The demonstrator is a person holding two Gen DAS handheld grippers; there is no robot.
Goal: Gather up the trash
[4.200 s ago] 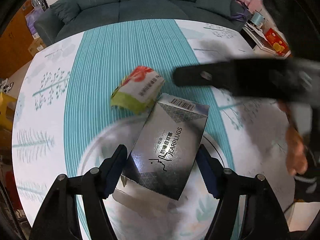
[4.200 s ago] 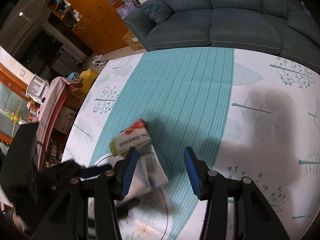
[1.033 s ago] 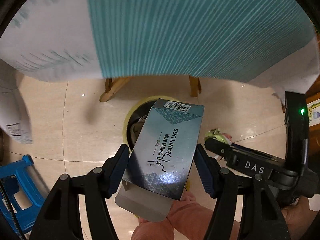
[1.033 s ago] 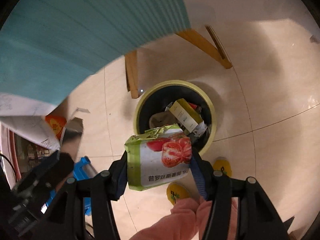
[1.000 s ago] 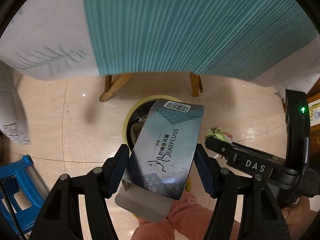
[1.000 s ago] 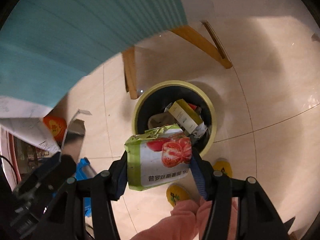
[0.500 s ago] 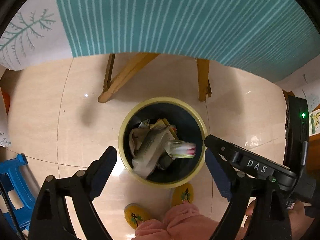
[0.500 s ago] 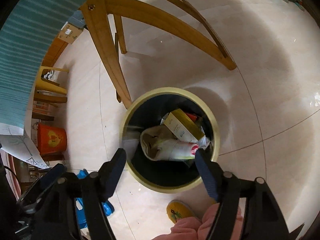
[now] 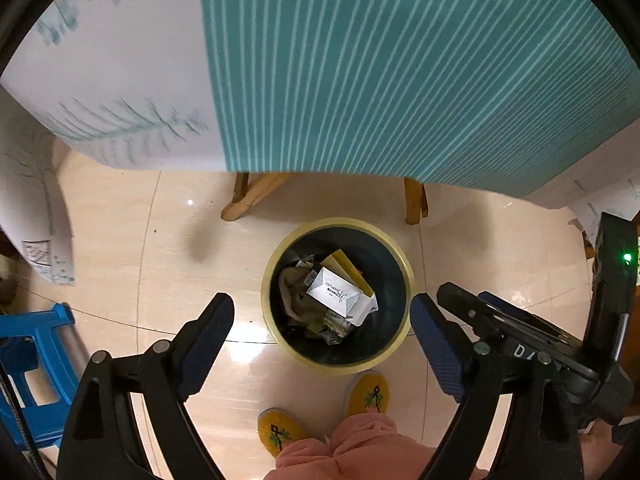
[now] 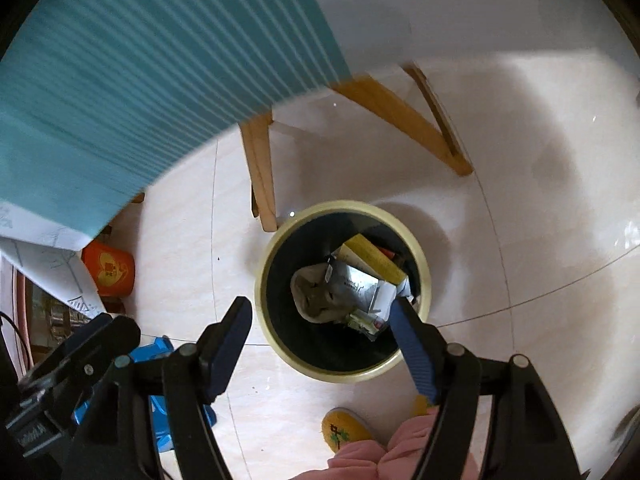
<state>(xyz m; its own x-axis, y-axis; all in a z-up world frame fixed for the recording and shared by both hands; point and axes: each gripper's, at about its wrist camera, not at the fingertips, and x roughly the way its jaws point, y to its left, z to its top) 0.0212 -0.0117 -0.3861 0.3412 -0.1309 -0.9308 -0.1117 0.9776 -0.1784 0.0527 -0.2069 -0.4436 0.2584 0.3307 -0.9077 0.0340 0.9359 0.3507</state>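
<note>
Both grippers point steeply down over the trash bin (image 9: 335, 295) on the tiled floor (image 9: 120, 240). Left gripper (image 9: 322, 336) has its jaws spread wide with nothing between them, and right gripper (image 10: 322, 334) is equally wide and empty. Earplugs box (image 9: 340, 294) lies inside the bin on other trash, beside a yellow carton (image 10: 374, 258). Tomato packet (image 10: 362, 322) lies lower among it.

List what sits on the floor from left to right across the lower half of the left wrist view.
Blue plastic stool → left gripper's left finger → trash bin with the earplugs box inside → left gripper's right finger → right gripper's black body at the frame's right edge.
</note>
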